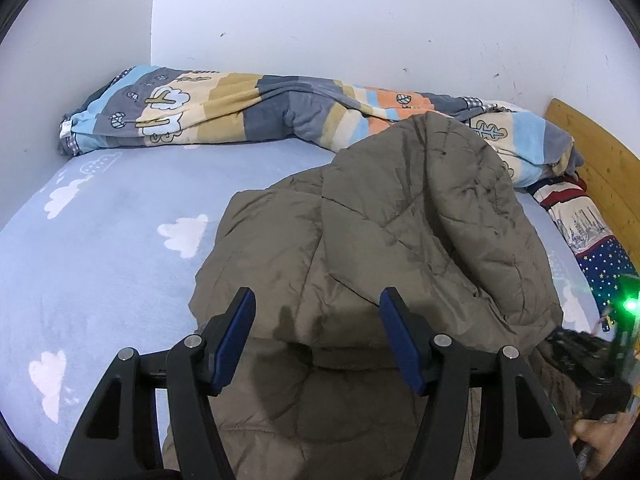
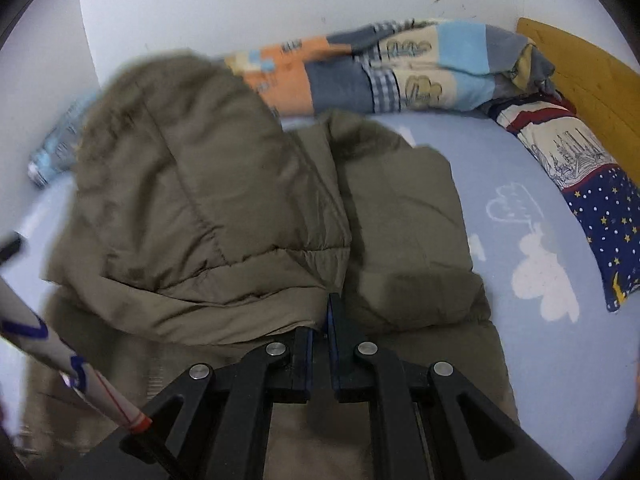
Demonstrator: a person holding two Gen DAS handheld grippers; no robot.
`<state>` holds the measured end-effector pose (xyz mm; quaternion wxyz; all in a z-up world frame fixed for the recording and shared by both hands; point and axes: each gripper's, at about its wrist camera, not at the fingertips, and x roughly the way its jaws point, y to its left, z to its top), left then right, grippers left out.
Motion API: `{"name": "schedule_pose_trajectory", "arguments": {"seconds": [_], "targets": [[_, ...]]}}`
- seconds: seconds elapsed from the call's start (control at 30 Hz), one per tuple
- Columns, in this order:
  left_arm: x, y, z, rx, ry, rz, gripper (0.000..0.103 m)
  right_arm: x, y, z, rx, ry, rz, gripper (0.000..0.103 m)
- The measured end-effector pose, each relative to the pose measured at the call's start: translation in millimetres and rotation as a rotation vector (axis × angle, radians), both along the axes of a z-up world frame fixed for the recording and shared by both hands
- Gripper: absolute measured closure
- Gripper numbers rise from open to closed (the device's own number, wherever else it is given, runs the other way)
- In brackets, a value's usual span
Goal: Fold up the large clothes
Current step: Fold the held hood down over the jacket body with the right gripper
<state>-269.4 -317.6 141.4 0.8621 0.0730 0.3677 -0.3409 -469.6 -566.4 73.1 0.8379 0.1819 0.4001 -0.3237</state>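
A large olive-brown quilted jacket (image 1: 400, 220) lies on the light-blue bed sheet (image 1: 120, 240), with one part folded up and over the rest. My left gripper (image 1: 318, 296) hovers open just above the jacket's near part, nothing between its blue pads. In the right wrist view the jacket (image 2: 200, 200) is blurred. My right gripper (image 2: 330, 300) is shut, its tips pinching the hem of the folded-over flap. The right gripper's body with a green light (image 1: 628, 304) and a hand (image 1: 592, 436) show at the lower right of the left wrist view.
A rolled patchwork quilt (image 1: 240, 108) lies along the white wall at the back. A pillow with stars and buildings (image 2: 592, 184) rests against the wooden headboard (image 2: 592, 76) on the right. Bare cloud-print sheet (image 2: 520, 360) lies right of the jacket. A white sleeve with blue marks (image 2: 60, 352) crosses the lower left.
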Motion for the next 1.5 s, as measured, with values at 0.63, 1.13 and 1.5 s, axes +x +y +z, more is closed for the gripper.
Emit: {"name": "schedule_pose_trajectory", "arguments": {"seconds": [0.63, 1.13, 1.5], "targets": [[-4.3, -32.8, -6.5, 0.008, 0.007, -0.040, 0.039, -22.4, 6.8, 20.4, 0.029, -0.004, 0.066, 0.085], [5.5, -22.6, -2.6, 0.005, 0.015, -0.017, 0.039, 15.2, 24.2, 54.8, 0.167, -0.240, 0.143, 0.060], [24.1, 3.2, 4.8, -0.029, 0.037, 0.071, 0.039, 71.3, 19.9, 3.0, 0.564, -0.380, -0.039, 0.059]]}}
